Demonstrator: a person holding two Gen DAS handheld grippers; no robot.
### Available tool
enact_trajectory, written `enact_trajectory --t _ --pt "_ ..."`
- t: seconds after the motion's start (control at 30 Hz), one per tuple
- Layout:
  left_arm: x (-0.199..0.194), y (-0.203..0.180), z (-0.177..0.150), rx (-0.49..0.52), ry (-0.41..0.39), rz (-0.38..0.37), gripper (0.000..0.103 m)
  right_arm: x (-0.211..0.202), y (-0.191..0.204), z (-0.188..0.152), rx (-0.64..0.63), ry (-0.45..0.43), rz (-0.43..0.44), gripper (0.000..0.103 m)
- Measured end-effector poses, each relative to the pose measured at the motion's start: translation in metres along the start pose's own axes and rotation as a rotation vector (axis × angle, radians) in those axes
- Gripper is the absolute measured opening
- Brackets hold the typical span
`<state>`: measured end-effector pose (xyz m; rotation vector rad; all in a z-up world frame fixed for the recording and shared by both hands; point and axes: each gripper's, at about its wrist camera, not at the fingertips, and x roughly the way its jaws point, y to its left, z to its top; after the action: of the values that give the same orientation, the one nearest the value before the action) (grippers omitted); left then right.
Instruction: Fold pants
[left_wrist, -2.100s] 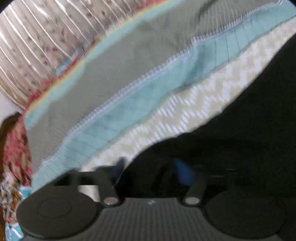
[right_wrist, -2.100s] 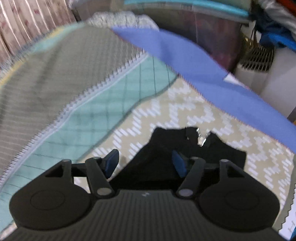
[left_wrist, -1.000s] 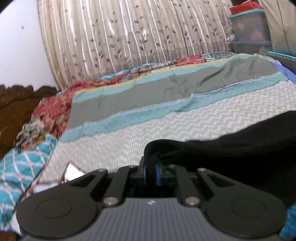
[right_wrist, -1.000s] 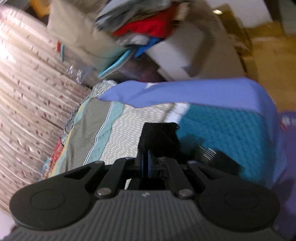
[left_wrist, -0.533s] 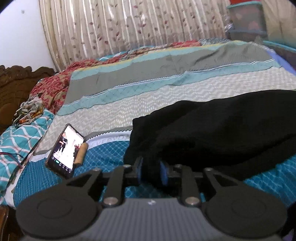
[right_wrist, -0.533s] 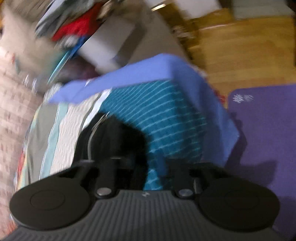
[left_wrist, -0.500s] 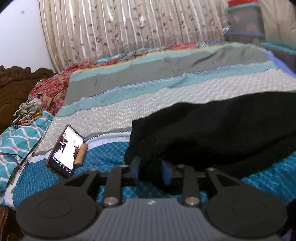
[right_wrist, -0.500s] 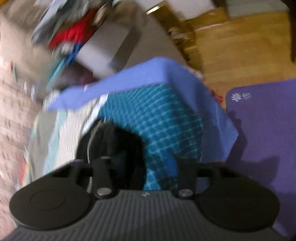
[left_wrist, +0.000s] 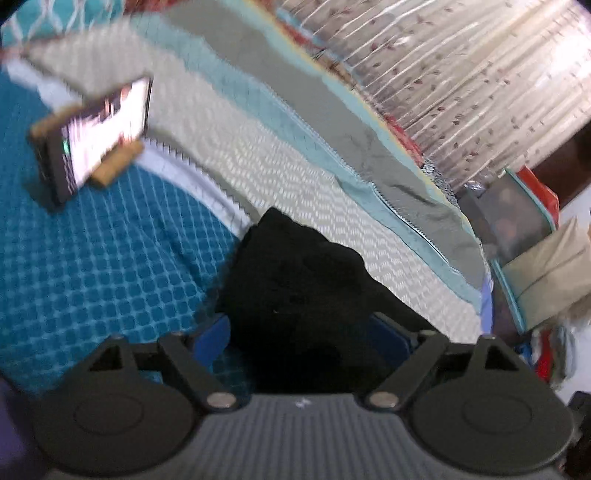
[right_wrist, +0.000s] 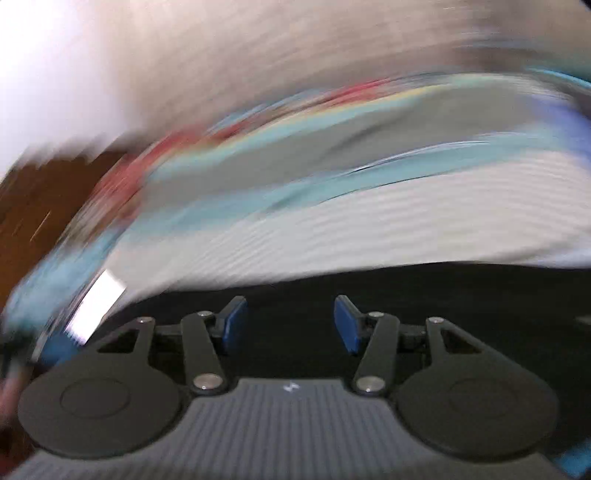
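Observation:
The black pants (left_wrist: 295, 280) lie bunched on the bed, partly on the teal checked cover and partly on the grey zigzag band. My left gripper (left_wrist: 299, 341) is open, its blue pads wide apart on either side of the near edge of the pants. In the right wrist view, which is badly blurred, the black pants (right_wrist: 443, 306) fill the lower half. My right gripper (right_wrist: 290, 325) is open just above them, with nothing between its pads.
A lit phone (left_wrist: 99, 136) leans on a wooden stand at the left on the teal cover (left_wrist: 92, 258). The striped bedspread (left_wrist: 332, 122) runs toward the patterned curtain (left_wrist: 461, 62). Storage boxes and a pillow (left_wrist: 535, 266) stand at the right.
Both grippers have let go of the pants and opened wide. The left gripper has tilted and drawn back a little. The right gripper has swung round fast, from the floor side toward the bed.

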<state>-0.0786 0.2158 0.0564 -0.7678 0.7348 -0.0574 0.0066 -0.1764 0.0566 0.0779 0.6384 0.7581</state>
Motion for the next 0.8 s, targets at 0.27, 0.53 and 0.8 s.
enact_trajectory --t 0.27,0.53,0.8 --pt "0.038 -0.014 0.014 0.076 0.073 -0.04 0.011 0.148 0.145 0.009 -0.469 0.189 0.227 0.064" --pt "-0.001 -0.045 0.022 0.24 -0.215 -0.162 0.011 0.145 0.194 0.016 -0.845 -0.208 -0.212 0.012" --pt "0.031 0.047 -0.028 0.004 0.007 0.012 0.047 0.191 0.211 -0.073 -1.155 0.023 -0.143 0.013"
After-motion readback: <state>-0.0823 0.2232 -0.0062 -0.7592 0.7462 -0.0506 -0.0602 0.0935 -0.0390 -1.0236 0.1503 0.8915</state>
